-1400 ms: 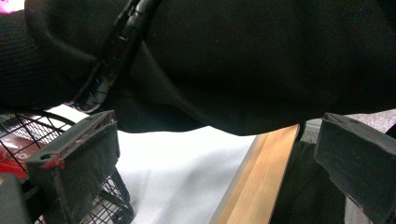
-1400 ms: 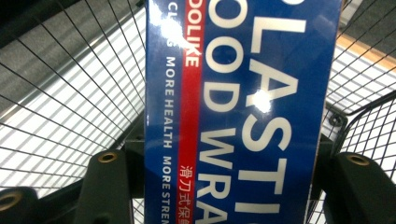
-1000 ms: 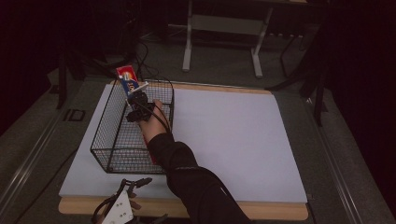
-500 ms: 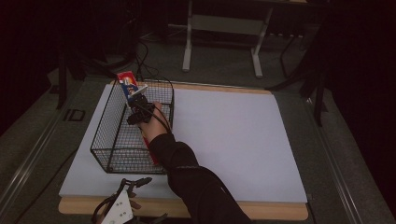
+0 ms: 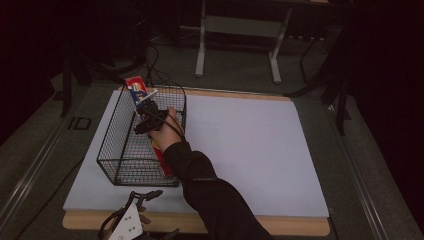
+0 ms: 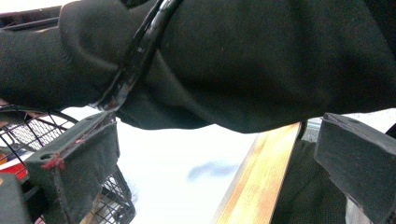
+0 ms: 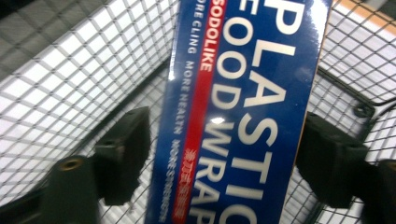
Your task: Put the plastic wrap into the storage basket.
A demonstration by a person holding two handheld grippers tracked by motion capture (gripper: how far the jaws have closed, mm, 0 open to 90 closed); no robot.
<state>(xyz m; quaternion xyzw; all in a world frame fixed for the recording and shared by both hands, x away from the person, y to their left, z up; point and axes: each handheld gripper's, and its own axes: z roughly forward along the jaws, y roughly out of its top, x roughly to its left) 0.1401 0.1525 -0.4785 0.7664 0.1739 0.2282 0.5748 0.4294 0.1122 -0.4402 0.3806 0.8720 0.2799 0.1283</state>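
A blue and red plastic wrap box [image 5: 137, 90] leans upright in the far corner of a black wire basket [image 5: 115, 150]. My right gripper [image 5: 144, 106] reaches into the basket at the box. In the right gripper view the box [image 7: 243, 116] stands between the jaws of the right gripper [image 7: 224, 140]. Its pads [image 7: 123, 149] stand just off the box's sides, as the jaws have just been opening. My left gripper [image 5: 142, 196] hangs open by the table's front edge, holding nothing. In its own view the left gripper [image 6: 215, 154] looks up at the right sleeve [image 6: 233, 60].
The white table top [image 5: 250, 150] stretches to the right of the basket. A red item [image 5: 161, 152] lies in the basket beside the forearm. The wooden front edge [image 6: 261, 172] runs near the left gripper. Metal stand legs [image 5: 202, 45] and cables are on the floor behind.
The box has sunk slightly lower against the basket's far corner. Both hands stay where they were.
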